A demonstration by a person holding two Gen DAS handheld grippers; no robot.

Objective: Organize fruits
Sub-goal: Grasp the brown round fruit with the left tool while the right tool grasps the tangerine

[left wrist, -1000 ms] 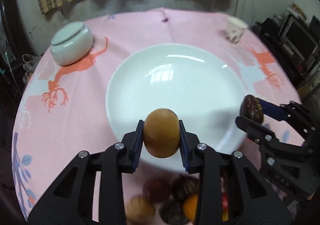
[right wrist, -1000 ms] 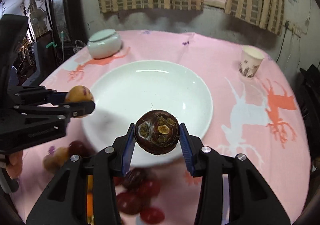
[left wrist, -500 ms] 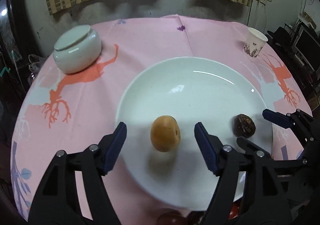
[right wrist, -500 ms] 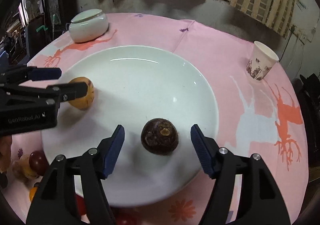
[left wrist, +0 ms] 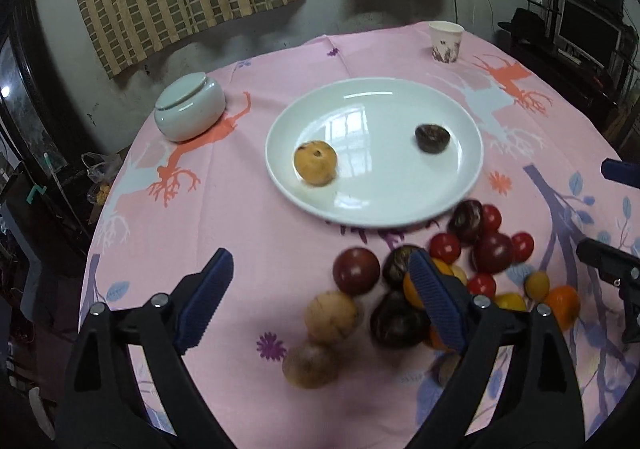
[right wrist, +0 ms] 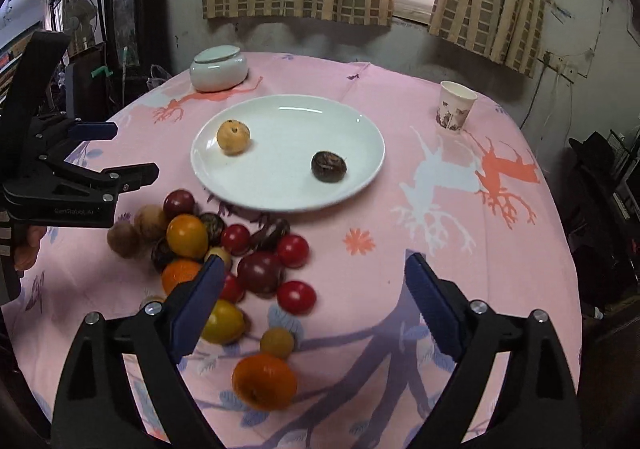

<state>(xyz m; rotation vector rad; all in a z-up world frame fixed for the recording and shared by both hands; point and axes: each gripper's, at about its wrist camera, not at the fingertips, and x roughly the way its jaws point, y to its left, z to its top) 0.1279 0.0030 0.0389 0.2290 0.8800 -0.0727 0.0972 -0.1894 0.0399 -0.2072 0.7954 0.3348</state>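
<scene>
A white plate (left wrist: 376, 117) (right wrist: 288, 121) on the pink tablecloth holds a tan round fruit (left wrist: 315, 162) (right wrist: 233, 136) and a dark brown fruit (left wrist: 432, 137) (right wrist: 329, 166), well apart. In front of the plate lies a pile of several red, purple, orange and tan fruits (left wrist: 486, 249) (right wrist: 260, 269). My left gripper (left wrist: 320, 261) (right wrist: 130, 151) hovers over the pile's left side, jaws opening, nothing between them. My right gripper (right wrist: 314, 265) (left wrist: 604, 209) hangs over the pile's right side, jaws also opening and empty.
A pale lidded ceramic jar (left wrist: 190, 111) (right wrist: 218, 67) stands at the far left of the round table. A paper cup (left wrist: 446, 41) (right wrist: 456, 107) stands at the far right. Dark furniture surrounds the table. A hand (right wrist: 24, 249) holds the left gripper.
Both grippers opened and let their fruits go onto the plate. Both then drew back toward the near side, so the fruit pile came into view.
</scene>
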